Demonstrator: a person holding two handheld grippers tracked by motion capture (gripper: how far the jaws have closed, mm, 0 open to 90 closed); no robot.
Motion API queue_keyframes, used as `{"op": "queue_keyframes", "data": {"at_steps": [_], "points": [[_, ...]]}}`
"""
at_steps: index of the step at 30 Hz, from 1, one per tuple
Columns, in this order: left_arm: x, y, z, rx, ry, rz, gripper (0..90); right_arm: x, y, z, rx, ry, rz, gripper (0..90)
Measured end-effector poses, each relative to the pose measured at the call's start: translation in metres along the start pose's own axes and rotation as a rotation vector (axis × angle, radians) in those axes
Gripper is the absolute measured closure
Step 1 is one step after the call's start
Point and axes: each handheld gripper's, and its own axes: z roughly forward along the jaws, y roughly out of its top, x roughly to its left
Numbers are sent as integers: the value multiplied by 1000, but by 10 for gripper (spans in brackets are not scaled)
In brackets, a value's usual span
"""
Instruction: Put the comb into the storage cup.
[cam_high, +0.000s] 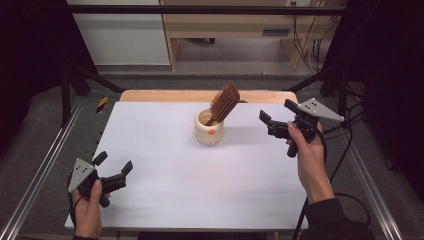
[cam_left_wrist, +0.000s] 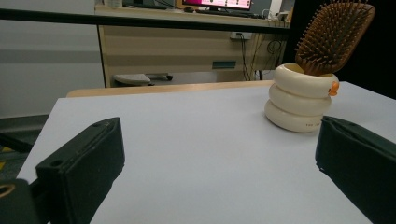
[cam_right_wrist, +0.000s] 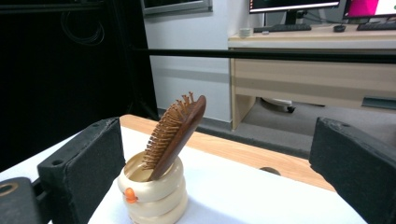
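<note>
**Brush standing in the holder, both grippers clear of it**

White board (cam_high: 165, 175) is covering the wooden table (cam_high: 150, 95) in front of me, with a pale desk (cam_high: 225, 20) and trailing cables sitting on the floor beyond the far edge. Toward the back of the board I am seeing the cream ringed holder (cam_high: 208, 129), stacked like three fat rings, with a small orange knob on its side. A wooden hairbrush (cam_high: 223, 104) is standing in it handle-down, its bristled head leaning up and over the rim to the right in the high view.

I am holding the right gripper (cam_high: 276, 116) above the board, to the right of the holder and apart from it, pointing toward it. Its jaws are standing wide apart with nothing between the pads; from the right gripper view the holder (cam_right_wrist: 152, 193) and the brush (cam_right_wrist: 175, 133) are sitting ahead of the left-hand jaw, though how near I cannot judge well from that angle.

I am keeping the left gripper (cam_high: 114, 166) low at the near left corner of the board, well apart from the holder. Its jaws are also spread open and empty, and in the left gripper view the holder (cam_left_wrist: 299, 100) and the brush (cam_left_wrist: 334, 37) are showing far off to the right.
</note>
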Motion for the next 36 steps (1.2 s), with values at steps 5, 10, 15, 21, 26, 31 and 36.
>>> {"op": "queue_keyframes", "data": {"at_steps": [5, 10, 15, 21, 26, 31, 36], "points": [[0, 0, 1, 4, -3, 0, 15, -5, -1, -12, -28, -23, -11, 35], [0, 0, 0, 1, -2, 0, 15, -10, -4, -21, -37, -38, -21, 30], [2, 0, -1, -4, -1, -5, 16, -14, -8, -26, -43, -49, -20, 28], [3, 2, -4, -10, 4, 2, 13, -16, -15, -28, -32, -43, -4, 27], [1, 4, -7, -10, -11, 14, 13, -17, -21, -33, -36, -43, 7, 28], [-3, 5, -9, 4, -14, 54, 12, -18, -27, -41, -42, -50, 4, 29], [-3, 3, -16, 10, -27, 60, 12, -23, -36, -49, -40, -71, 5, 26]]}}
